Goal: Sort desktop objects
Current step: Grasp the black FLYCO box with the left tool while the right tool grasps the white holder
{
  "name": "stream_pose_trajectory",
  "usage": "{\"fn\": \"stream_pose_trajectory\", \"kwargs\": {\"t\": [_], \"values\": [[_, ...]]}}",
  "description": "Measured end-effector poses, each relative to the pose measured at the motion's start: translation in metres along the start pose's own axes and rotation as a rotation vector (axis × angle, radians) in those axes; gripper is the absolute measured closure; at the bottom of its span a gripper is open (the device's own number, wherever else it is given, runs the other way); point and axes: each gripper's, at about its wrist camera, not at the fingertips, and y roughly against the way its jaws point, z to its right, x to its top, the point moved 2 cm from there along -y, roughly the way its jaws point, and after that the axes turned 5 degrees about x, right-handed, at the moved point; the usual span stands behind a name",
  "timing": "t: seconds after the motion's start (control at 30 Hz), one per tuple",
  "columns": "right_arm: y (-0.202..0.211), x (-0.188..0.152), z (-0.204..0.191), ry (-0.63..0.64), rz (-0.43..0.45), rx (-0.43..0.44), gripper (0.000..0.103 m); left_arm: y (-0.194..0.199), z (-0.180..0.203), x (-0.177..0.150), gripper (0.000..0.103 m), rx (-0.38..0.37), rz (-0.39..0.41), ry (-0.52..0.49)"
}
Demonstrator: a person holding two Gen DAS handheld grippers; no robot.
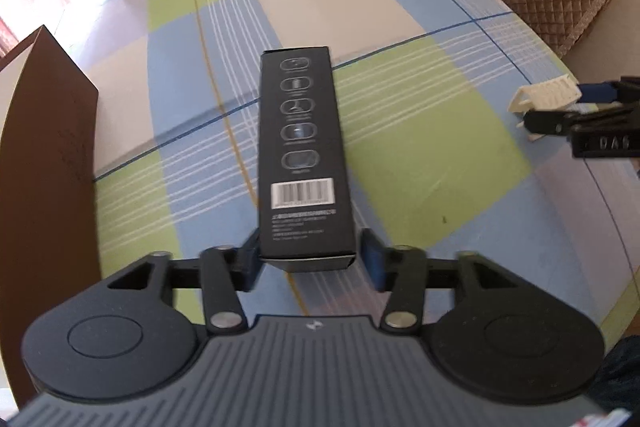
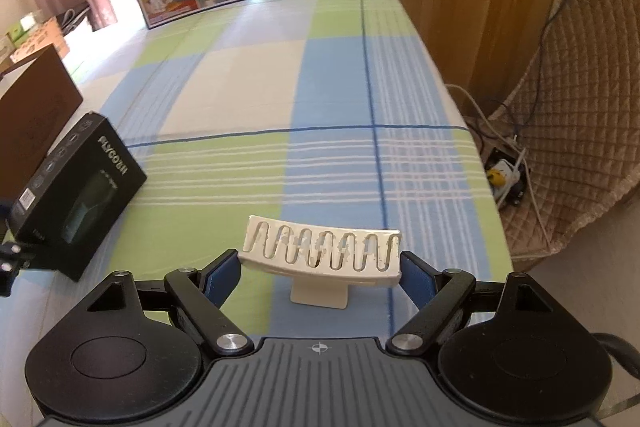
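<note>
Straddling the black box (image 1: 300,147) at twelve o'clock, left gripper (image 1: 312,259) released, one pad clear of it, right gripper (image 2: 320,267) grasping white slotted rack (image 2: 320,247), brown carton (image 1: 44,147) at nine o'clock.

Left gripper (image 1: 312,263), right gripper (image 2: 320,273): black linkages, blue pads, silver pivot screws, ribbed grey housing.

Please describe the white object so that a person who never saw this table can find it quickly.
On the checked tablecloth, look near the right edge, between the right gripper's blue pads. The white clip there has a row of narrow slots; the only near neighbour is a long black box.
</note>
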Motion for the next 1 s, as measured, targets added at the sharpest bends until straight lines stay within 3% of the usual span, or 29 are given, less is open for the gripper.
{"fn": "stream_pose_trajectory", "kwargs": {"t": [0.03, 0.07, 0.2, 0.33, 0.37, 0.43, 0.63, 1.0], "values": [[0.000, -0.001, -0.001, 0.002, 0.000, 0.002, 0.021, 0.000, 0.000, 0.002, 0.029, 0.017, 0.011, 0.002], [0.000, -0.002, -0.002, 0.002, 0.000, 0.002, 0.021, 0.001, -0.001, 0.005, 0.026, 0.032, 0.032, 0.002], [0.001, -0.003, -0.005, 0.005, -0.002, 0.005, 0.021, -0.003, -0.001, 0.022, 0.026, 0.022, 0.070, -0.007], [0.004, -0.008, -0.007, 0.002, 0.001, 0.011, 0.021, -0.017, 0.001, 0.033, 0.041, 0.031, 0.065, -0.039], [0.004, -0.009, -0.007, 0.003, 0.003, 0.016, 0.021, -0.020, 0.002, 0.033, 0.052, 0.042, 0.058, -0.044], [0.006, -0.011, -0.010, 0.011, 0.014, 0.039, 0.021, -0.024, -0.003, 0.031, 0.061, 0.031, 0.049, -0.028], [0.004, -0.014, -0.027, 0.056, 0.022, 0.100, 0.021, -0.014, -0.013, 0.008, 0.064, 0.061, 0.030, 0.021], [-0.002, -0.022, -0.080, 0.215, 0.011, 0.237, 0.021, 0.020, -0.049, -0.065, 0.064, 0.087, -0.058, 0.217]]}}
